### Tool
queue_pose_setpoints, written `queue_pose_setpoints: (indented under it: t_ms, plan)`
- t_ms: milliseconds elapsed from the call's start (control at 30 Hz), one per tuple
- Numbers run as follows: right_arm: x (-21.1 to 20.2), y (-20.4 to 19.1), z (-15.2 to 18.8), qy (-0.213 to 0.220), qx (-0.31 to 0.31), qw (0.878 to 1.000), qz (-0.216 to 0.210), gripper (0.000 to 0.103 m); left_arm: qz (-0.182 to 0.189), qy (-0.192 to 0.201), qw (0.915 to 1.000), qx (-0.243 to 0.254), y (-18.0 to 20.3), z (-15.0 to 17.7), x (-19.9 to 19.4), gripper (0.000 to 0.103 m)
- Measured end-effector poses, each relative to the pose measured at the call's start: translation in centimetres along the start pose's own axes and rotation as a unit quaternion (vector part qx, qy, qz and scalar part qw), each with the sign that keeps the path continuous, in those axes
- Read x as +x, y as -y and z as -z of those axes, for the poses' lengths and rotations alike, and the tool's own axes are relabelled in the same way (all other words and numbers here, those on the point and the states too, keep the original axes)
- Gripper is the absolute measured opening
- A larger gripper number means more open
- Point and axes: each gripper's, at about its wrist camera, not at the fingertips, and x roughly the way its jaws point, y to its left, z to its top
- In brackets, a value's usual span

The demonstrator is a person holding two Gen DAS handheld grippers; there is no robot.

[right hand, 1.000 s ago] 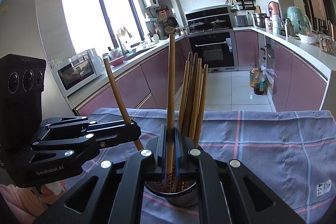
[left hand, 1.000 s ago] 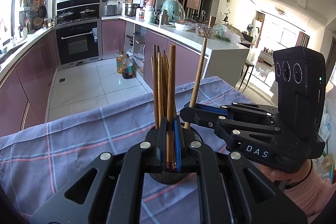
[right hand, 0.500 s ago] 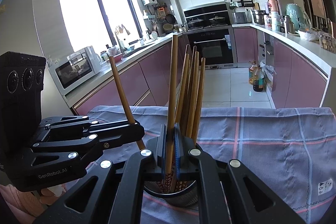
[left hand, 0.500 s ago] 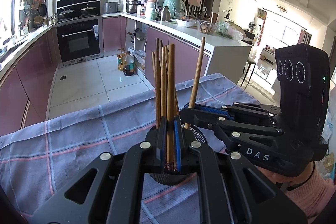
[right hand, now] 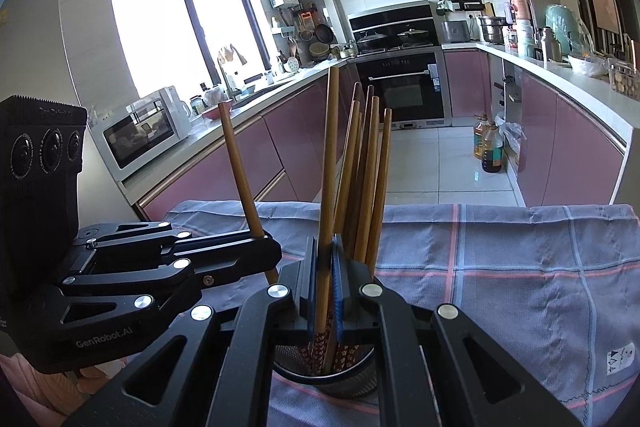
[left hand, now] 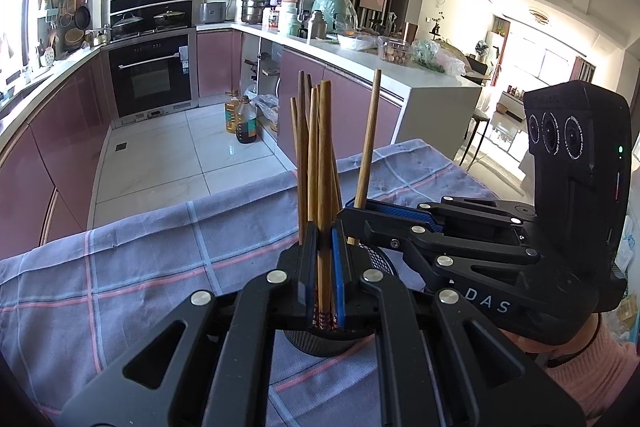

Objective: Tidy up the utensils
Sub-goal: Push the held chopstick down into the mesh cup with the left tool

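Note:
A dark mesh utensil cup (left hand: 334,341) (right hand: 332,377) stands on the checked cloth and holds several wooden chopsticks (right hand: 366,179). My left gripper (left hand: 324,259) is shut on one upright chopstick (left hand: 325,163) just above the cup; it also shows in the right wrist view (right hand: 264,253). My right gripper (right hand: 325,275) is shut on another chopstick (right hand: 330,163), whose lower end is inside the cup. In the left wrist view the right gripper (left hand: 352,217) comes in from the right with its chopstick (left hand: 368,143) tilted.
The blue-grey checked cloth (left hand: 140,267) (right hand: 500,267) covers the table. Beyond its far edge lie the kitchen floor, pink cabinets (right hand: 304,131), an oven (left hand: 150,75) and oil bottles (left hand: 242,119). A cloth label (right hand: 620,363) lies at the right.
Both held chopsticks have sunk a little lower toward the cup. The grippers stay close together over it.

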Motion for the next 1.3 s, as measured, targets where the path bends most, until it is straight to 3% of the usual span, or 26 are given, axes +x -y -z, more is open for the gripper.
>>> queue_pose_setpoints:
  t_ms: [1300]
  plan:
    - [1.4,1.3,-0.3,-0.009,0.007,1.000,0.004,0.007,-0.010,-0.009,0.9998,-0.013,-1.5,-0.2,2.5,0.008]
